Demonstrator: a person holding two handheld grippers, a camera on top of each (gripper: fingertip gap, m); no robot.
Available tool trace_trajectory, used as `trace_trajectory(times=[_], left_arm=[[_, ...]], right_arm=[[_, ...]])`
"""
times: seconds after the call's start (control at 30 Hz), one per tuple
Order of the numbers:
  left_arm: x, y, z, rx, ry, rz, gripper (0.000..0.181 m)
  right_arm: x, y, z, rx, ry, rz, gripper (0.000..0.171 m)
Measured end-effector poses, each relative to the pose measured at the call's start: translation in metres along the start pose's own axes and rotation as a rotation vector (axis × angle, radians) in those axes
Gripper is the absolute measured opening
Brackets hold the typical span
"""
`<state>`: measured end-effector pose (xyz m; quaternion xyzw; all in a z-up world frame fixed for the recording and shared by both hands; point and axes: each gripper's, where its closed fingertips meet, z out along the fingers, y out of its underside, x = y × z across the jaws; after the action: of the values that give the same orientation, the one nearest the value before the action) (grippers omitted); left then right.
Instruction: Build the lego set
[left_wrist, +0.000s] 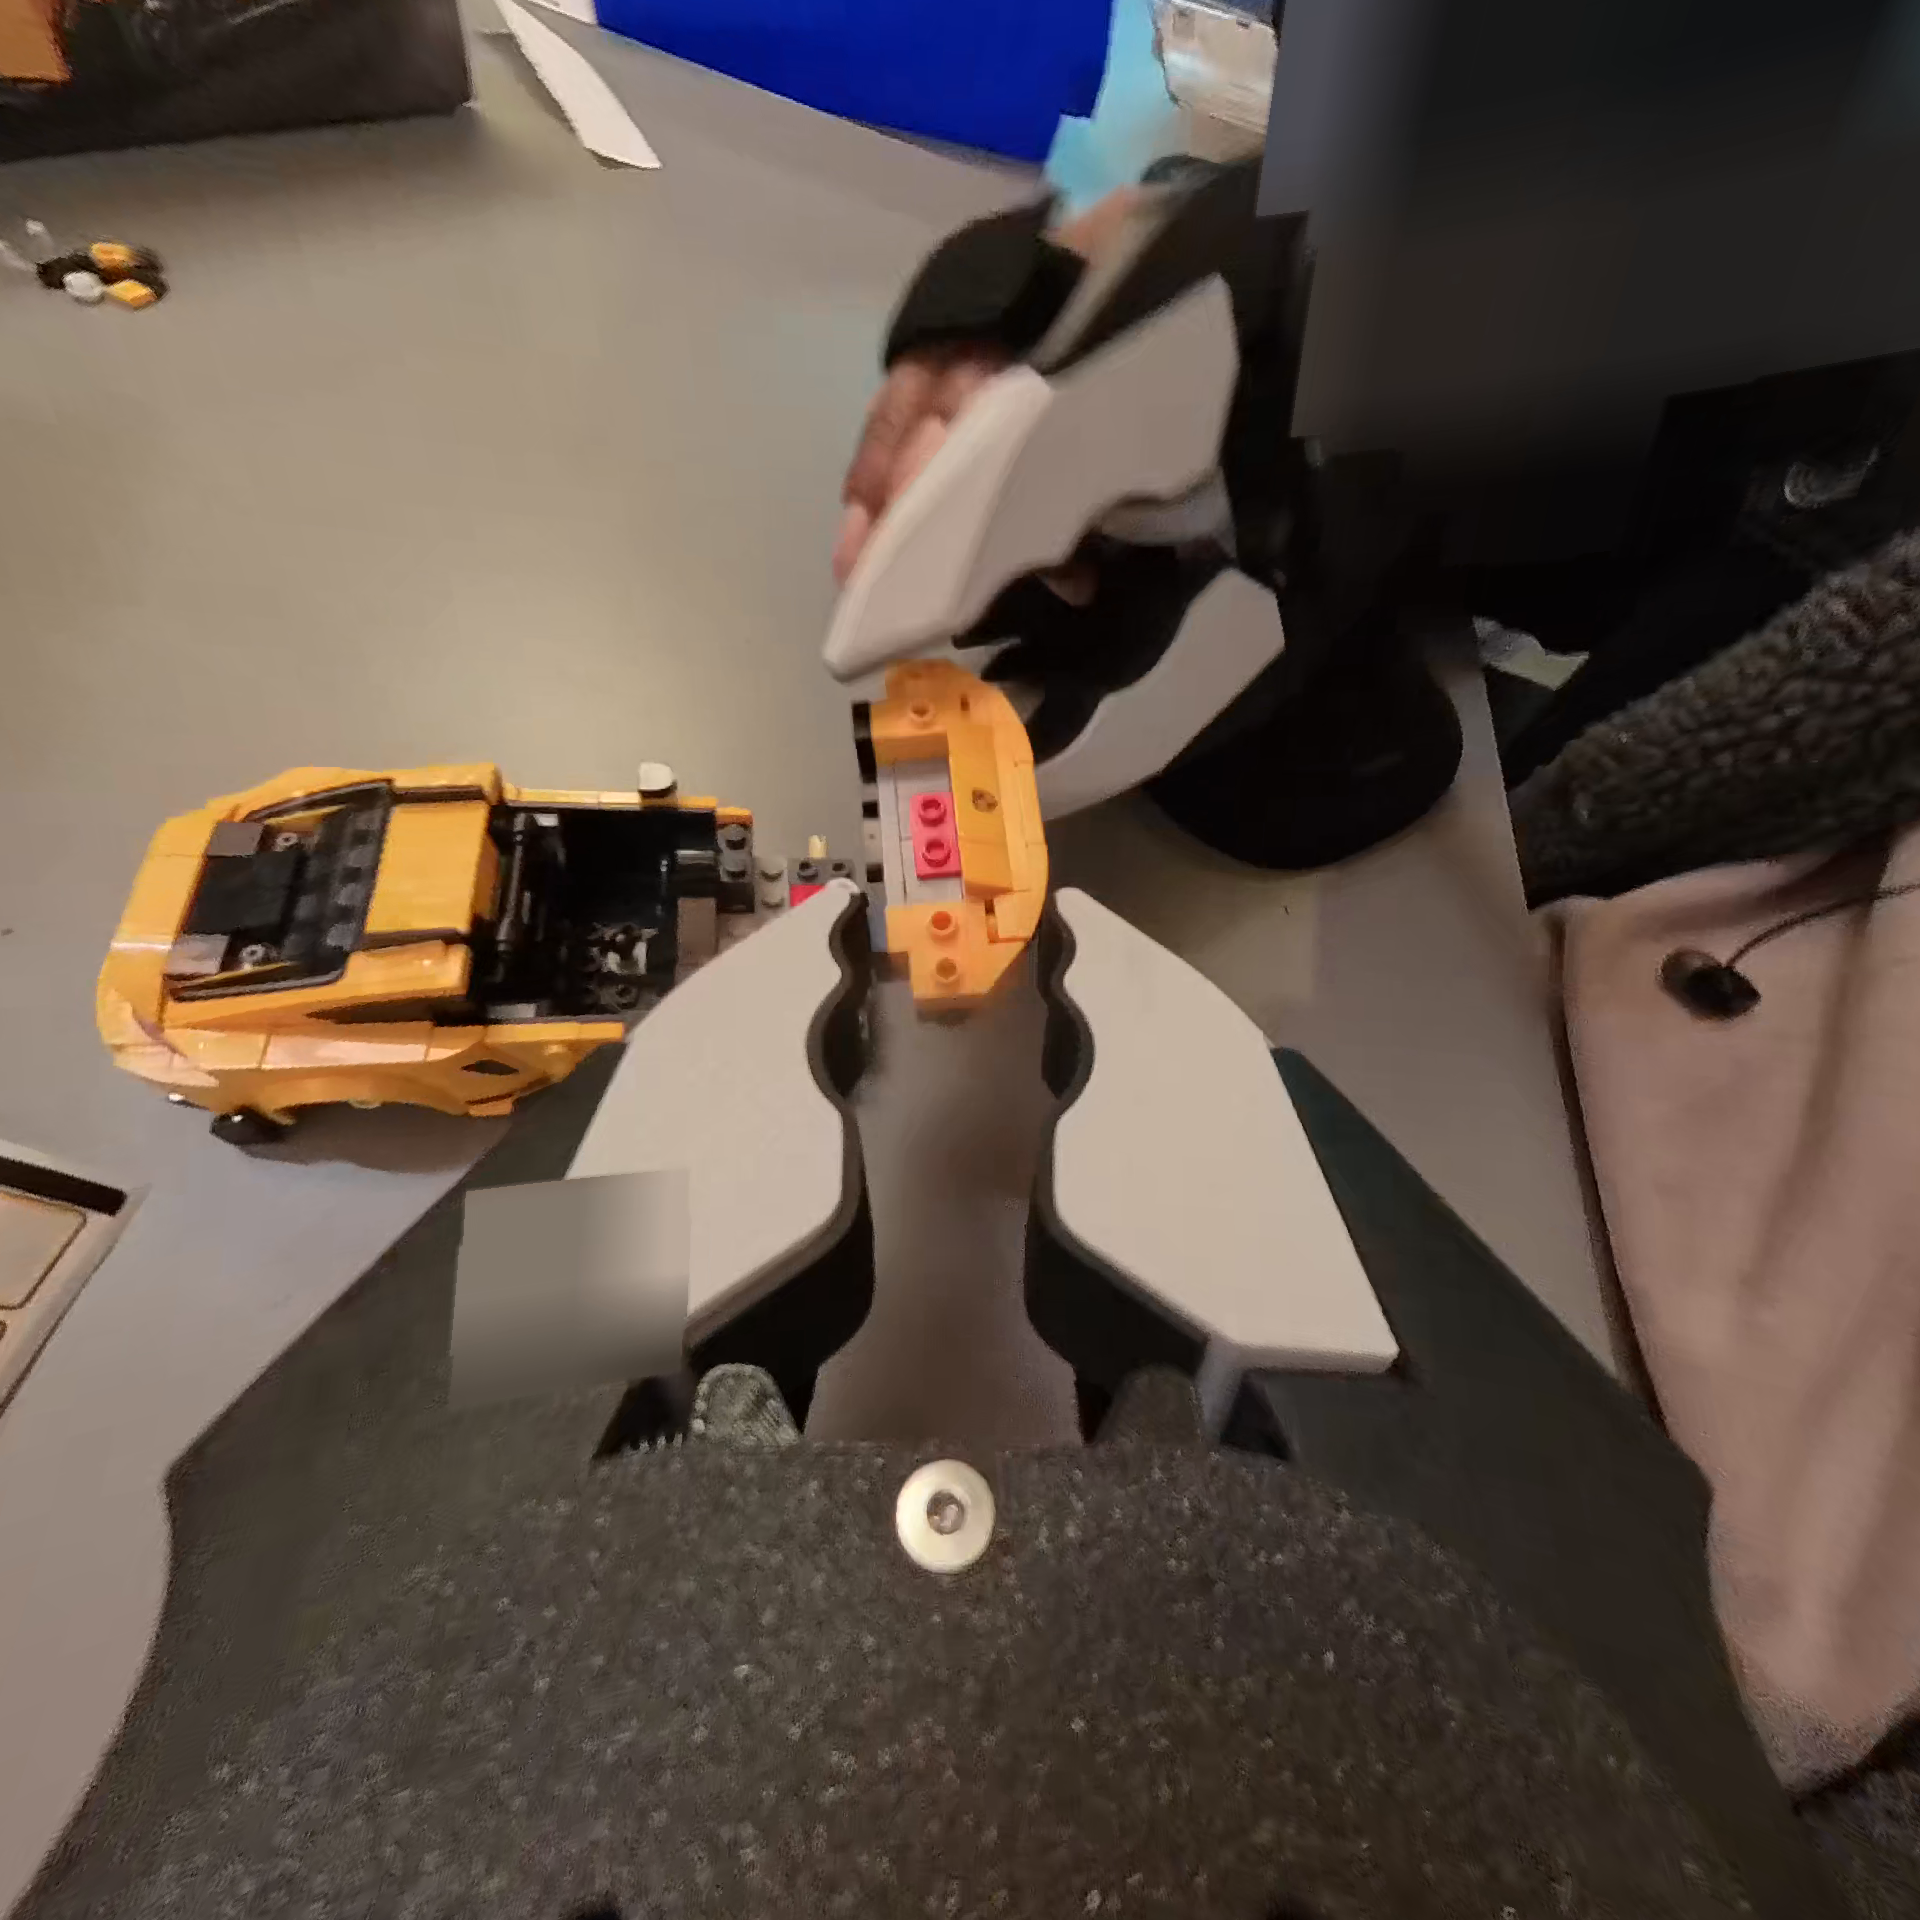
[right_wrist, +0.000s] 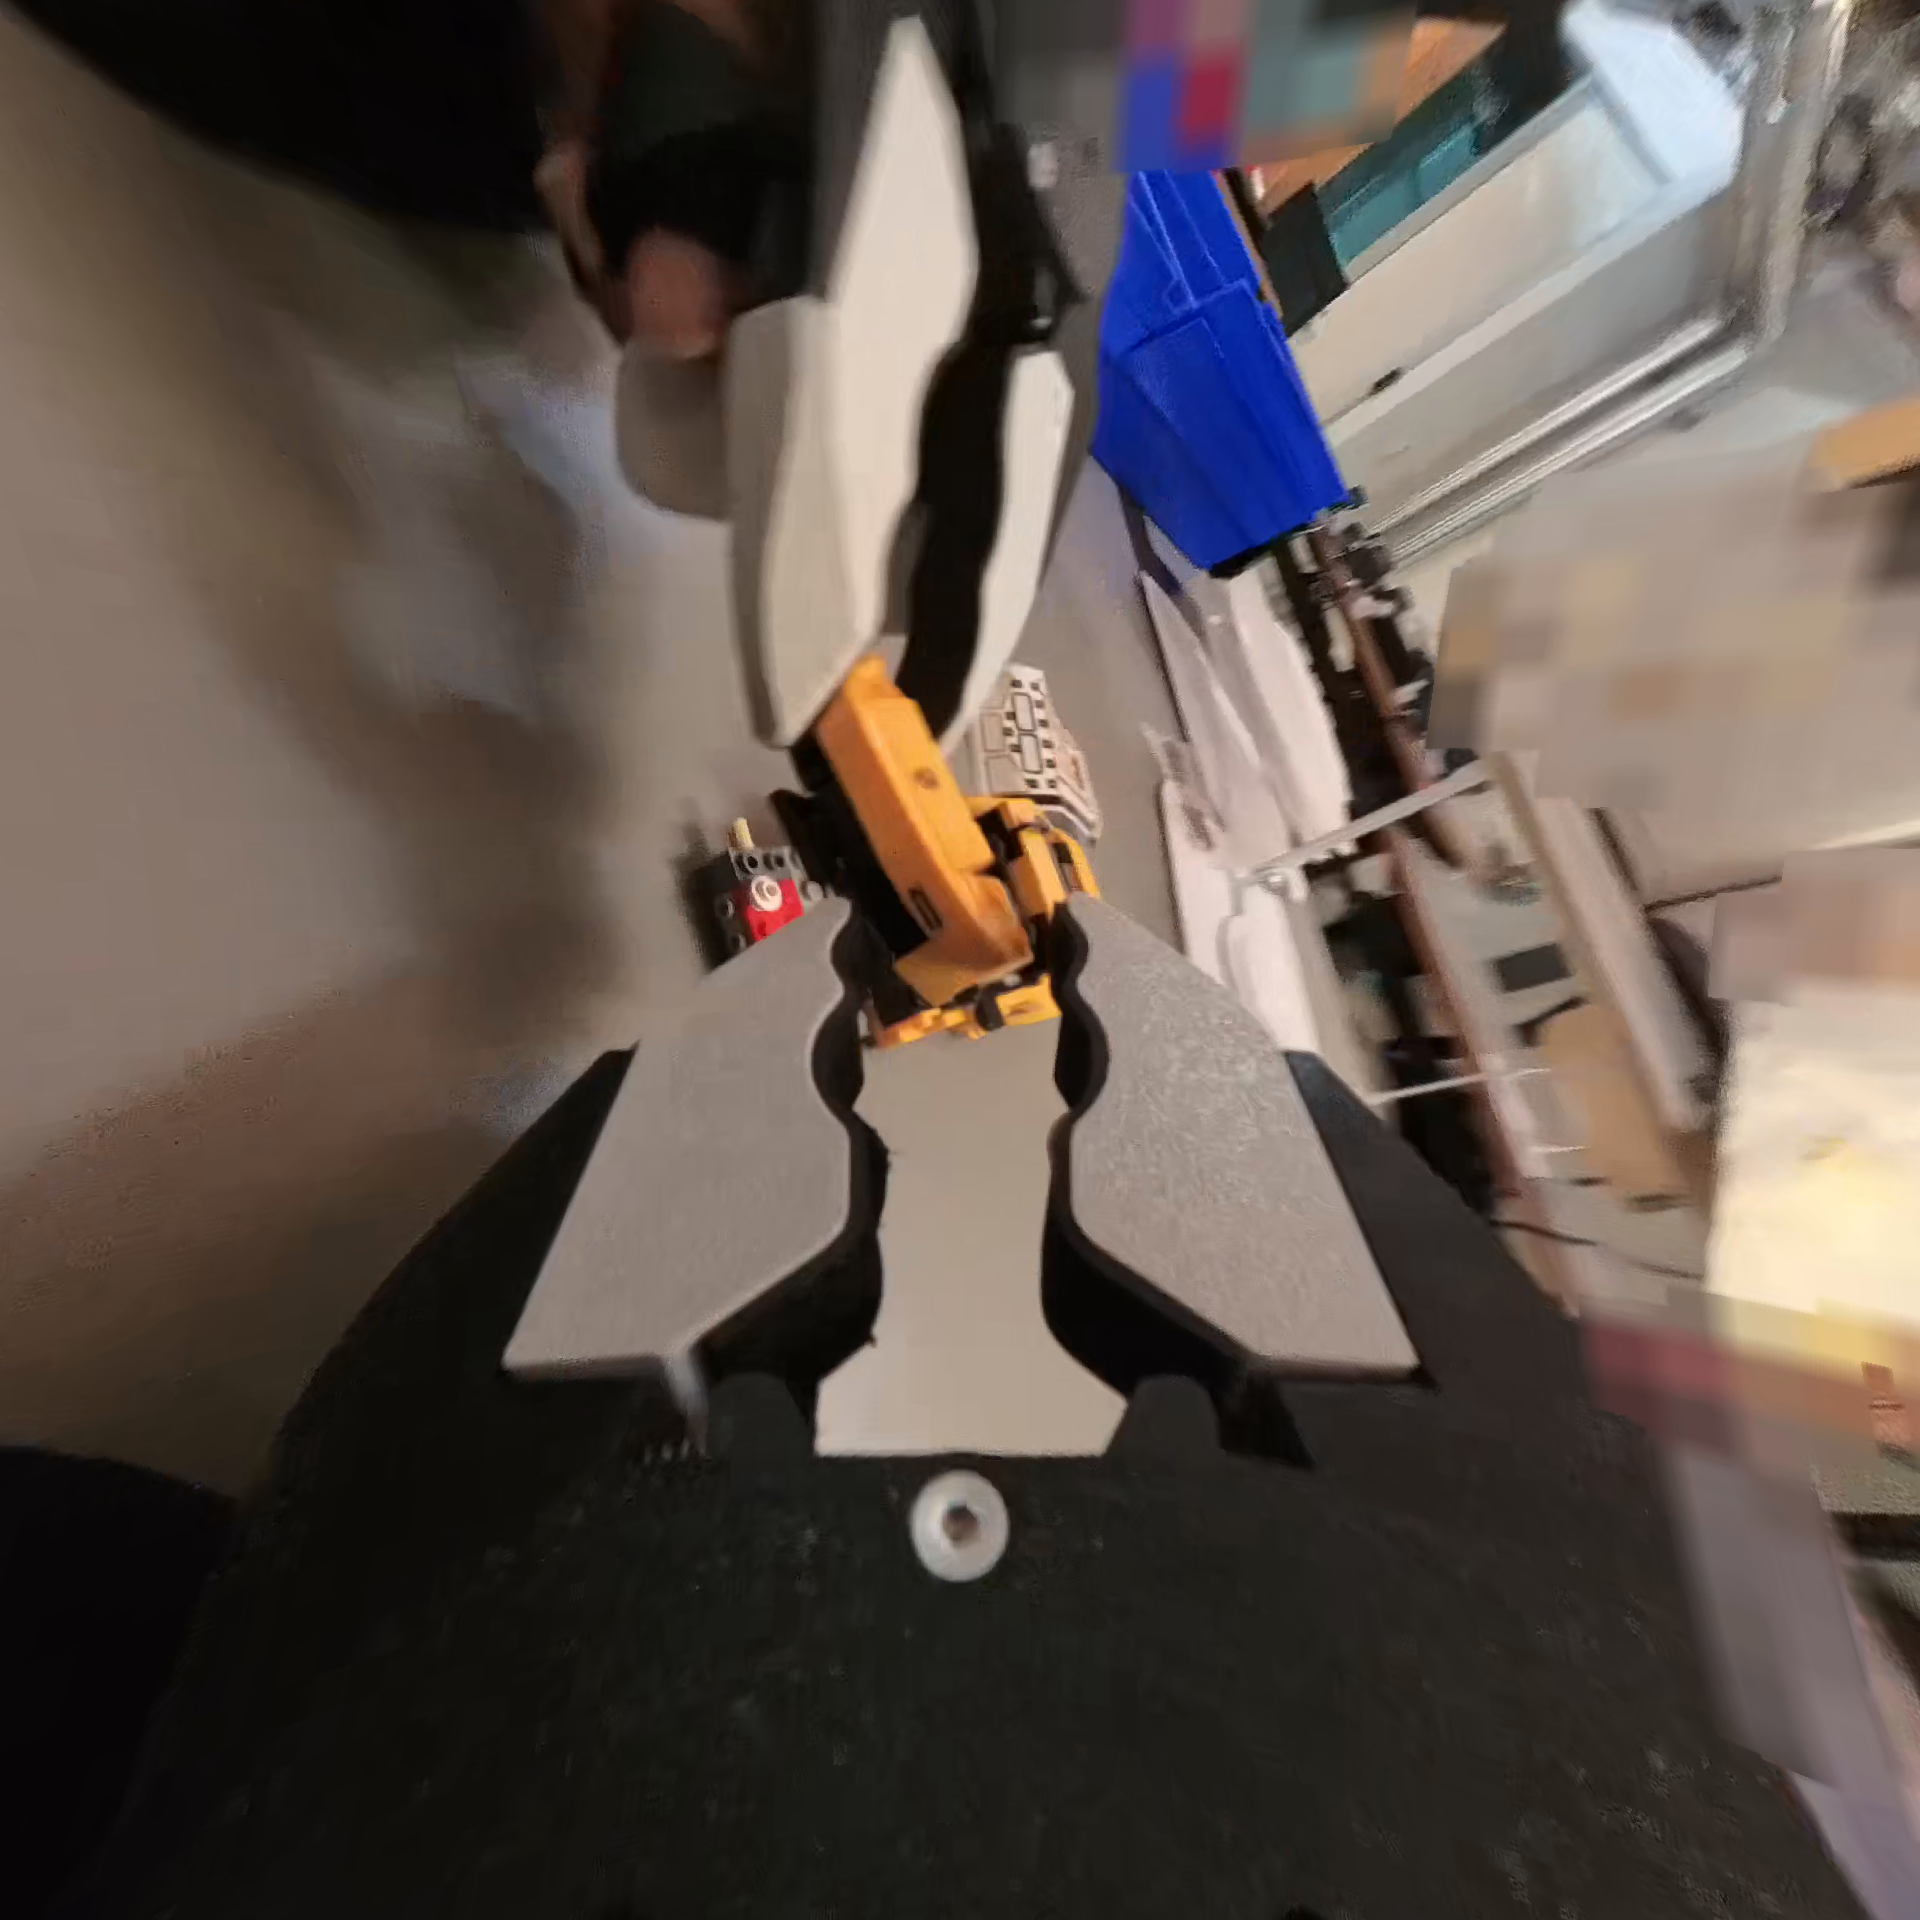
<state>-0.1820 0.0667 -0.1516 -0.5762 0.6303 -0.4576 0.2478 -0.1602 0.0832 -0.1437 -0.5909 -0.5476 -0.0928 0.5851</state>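
Note:
A yellow-orange lego car body (left_wrist: 343, 914) lies on the grey table (left_wrist: 468, 520), its black open chassis end (left_wrist: 790, 873) pointing right. A separate orange front section (left_wrist: 997, 831) with grey and pink plates is held at that chassis end. My left gripper (left_wrist: 956, 899) is shut on its near end. My right gripper (left_wrist: 951, 717) comes in from the top right and is shut on its far end. In the right wrist view my right gripper (right_wrist: 958, 914) clamps the orange section (right_wrist: 935, 831), the left gripper (right_wrist: 883, 717) holds its upper end, and the chassis's red brick (right_wrist: 769, 904) shows to the left.
A small pile of loose pieces (left_wrist: 104, 275) lies at the far left. A black monitor stand (left_wrist: 1320, 748) is close behind the held section. A blue bin (right_wrist: 1205, 395) and a sticker sheet (right_wrist: 1029, 738) lie beyond. A person's clothing (left_wrist: 1714, 1143) fills the right side.

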Motion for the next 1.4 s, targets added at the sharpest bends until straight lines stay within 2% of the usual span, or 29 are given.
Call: trace_trajectory(times=[0.1, 0.2, 0.37, 0.57, 0.77, 0.9, 1.03, 1.17, 1.4], left_arm=[[0.007, 0.009, 0.000, -0.019, 0.036, 0.070, 0.031], [0.010, 0.020, 0.003, -0.050, 0.047, 0.103, 0.031], [0.023, 0.048, 0.015, -0.197, 0.101, 0.265, 0.030], [0.018, 0.059, 0.015, -0.306, 0.093, 0.341, 0.031], [0.016, 0.045, 0.001, -0.266, 0.095, 0.317, 0.043], [0.004, 0.023, -0.022, -0.201, 0.035, 0.283, 0.041], [-0.012, 0.011, -0.042, -0.158, -0.032, 0.254, 0.036], [-0.025, 0.013, -0.047, -0.157, -0.050, 0.226, 0.034], [-0.032, 0.004, -0.034, -0.141, -0.029, 0.239, 0.032]], right_arm=[[0.012, -0.004, -0.007, 0.080, -0.049, 0.205, 0.038], [0.027, -0.004, -0.017, 0.151, -0.064, 0.354, 0.035], [0.068, 0.028, -0.023, 0.088, 0.093, 0.478, 0.027], [0.132, 0.080, -0.015, -0.141, 0.260, 0.323, 0.027], [0.226, 0.138, 0.012, -0.295, 0.381, 0.066, 0.028], [0.265, 0.168, 0.031, -0.323, 0.389, -0.050, 0.028], [0.276, 0.176, 0.042, -0.311, 0.378, -0.122, 0.026], [0.274, 0.185, 0.049, -0.334, 0.354, -0.164, 0.025], [0.277, 0.184, 0.044, -0.315, 0.376, -0.167, 0.003]])
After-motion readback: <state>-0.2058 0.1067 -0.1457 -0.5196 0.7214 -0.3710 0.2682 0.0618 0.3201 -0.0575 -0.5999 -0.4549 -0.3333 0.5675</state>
